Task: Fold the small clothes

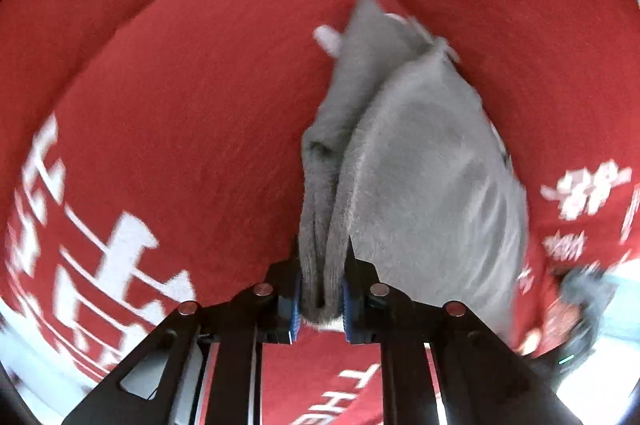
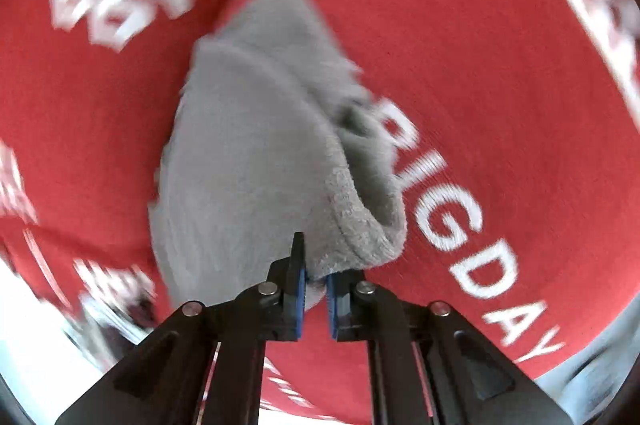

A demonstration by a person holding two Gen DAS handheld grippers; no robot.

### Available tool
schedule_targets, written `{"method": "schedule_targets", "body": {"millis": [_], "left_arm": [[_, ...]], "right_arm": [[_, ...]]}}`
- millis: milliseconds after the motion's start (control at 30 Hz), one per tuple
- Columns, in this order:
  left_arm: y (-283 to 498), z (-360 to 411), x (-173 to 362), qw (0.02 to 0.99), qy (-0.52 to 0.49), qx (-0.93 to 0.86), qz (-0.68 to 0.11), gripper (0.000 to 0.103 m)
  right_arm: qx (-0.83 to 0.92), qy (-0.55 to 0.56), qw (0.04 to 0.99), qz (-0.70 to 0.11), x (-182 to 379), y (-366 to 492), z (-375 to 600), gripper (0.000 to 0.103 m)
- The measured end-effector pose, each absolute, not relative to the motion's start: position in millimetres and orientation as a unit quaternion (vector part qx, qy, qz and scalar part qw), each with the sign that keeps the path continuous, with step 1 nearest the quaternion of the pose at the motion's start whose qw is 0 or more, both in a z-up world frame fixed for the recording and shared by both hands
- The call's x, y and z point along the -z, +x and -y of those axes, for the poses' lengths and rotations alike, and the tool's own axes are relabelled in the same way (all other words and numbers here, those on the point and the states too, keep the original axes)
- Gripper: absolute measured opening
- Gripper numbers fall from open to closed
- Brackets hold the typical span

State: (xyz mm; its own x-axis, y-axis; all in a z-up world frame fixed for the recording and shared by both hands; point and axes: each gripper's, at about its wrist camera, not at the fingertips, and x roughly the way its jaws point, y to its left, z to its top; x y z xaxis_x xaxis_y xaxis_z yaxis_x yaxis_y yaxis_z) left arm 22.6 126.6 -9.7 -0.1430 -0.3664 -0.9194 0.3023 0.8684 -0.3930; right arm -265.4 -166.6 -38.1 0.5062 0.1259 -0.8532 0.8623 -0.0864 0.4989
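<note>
A small grey fleece garment lies bunched on a red cloth with white lettering. In the left wrist view my left gripper is shut on a rolled, ribbed edge of the garment, and the fabric runs up and away from the blue pads. In the right wrist view the same grey garment spreads ahead, and my right gripper is shut on its thick hem at the near end. Both views are blurred. A white tag shows at the garment's far end.
The red cloth covers almost everything in sight; white printed letters run along it. At the lower right of the left wrist view a dark blurred device sits at the cloth's edge. A pale surface shows beyond the cloth.
</note>
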Motion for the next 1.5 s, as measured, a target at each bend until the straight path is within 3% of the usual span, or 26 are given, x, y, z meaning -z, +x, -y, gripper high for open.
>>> {"method": "schedule_targets", "body": {"millis": [100,233,433,700,900,1200,1333,1400,1500], "left_arm": [[15.2,-122.5,14.3,0.664,0.037,0.26,-0.7,0.016],[9.5,-124.1,31.1,0.667,0.058,0.253,-0.699,0.017],[6.0,-132.0,20.6,0.683,0.105,0.237,-0.682,0.029],[20.2,-124.5,-18.4,0.7,0.135,0.262,-0.651,0.029],[40.2,-63.2,-20.3,0.696,0.143,0.328,-0.622,0.029],[71.5,19.8,15.9,0.693,0.159,0.347,-0.611,0.029],[84.1,17.8,41.0,0.686,0.152,0.335,-0.627,0.029],[87.1,15.2,42.0,0.687,0.144,0.342,-0.625,0.029],[85.6,15.2,38.4,0.685,0.162,0.344,-0.622,0.029]], "right_arm": [[0.328,0.609,0.587,-0.421,25.2,-258.6,164.9,0.008],[0.343,0.595,0.562,-0.461,52.6,-264.3,160.5,0.008],[0.341,0.582,0.567,-0.473,50.6,-266.9,152.2,0.008],[0.361,0.548,0.567,-0.499,14.0,-272.0,149.2,0.008],[0.347,0.483,0.637,-0.49,-15.5,-239.3,165.2,0.008],[0.324,0.432,0.677,-0.5,12.8,-149.1,220.9,0.008],[0.325,0.441,0.663,-0.51,38.9,-140.9,236.6,0.008],[0.334,0.453,0.648,-0.513,53.8,-148.9,242.9,0.001],[0.349,0.468,0.646,-0.492,56.0,-160.6,252.3,0.0]]}}
